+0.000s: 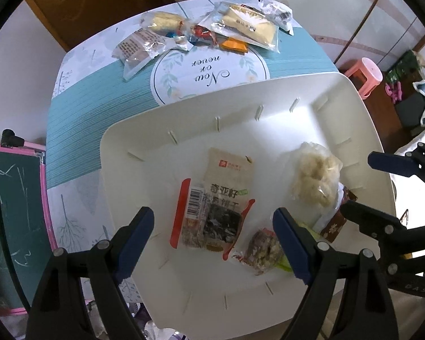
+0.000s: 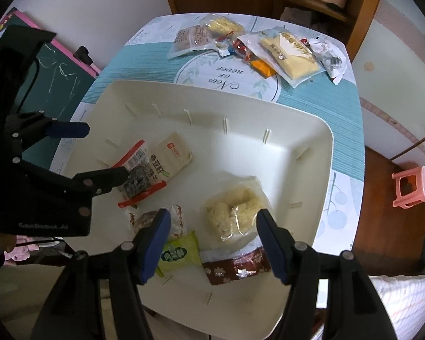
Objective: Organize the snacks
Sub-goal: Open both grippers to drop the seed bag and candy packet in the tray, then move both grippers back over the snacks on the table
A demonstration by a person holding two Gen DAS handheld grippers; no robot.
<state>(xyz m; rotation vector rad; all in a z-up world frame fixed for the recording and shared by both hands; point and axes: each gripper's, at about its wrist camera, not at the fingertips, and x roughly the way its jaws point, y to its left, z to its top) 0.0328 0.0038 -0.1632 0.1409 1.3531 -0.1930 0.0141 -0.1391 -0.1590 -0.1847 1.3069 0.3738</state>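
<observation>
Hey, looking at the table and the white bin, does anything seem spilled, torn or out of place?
Nothing looks spilled or visibly torn. The odd part is just unfinished sorting: a loose, overlapping heap of snack packets lies on the tablecloth beyond the white bin, while other packets, like the clear-wrapped puffed snack, are already inside.

From here, green packet (image 1: 304, 228) mostly hidden behind my left claw (image 1: 214, 243); brown wrapper (image 2: 236, 266) half under rice-cracker bag (image 2: 235, 212); far pile's print (image 2: 291, 48) unreadable.
</observation>
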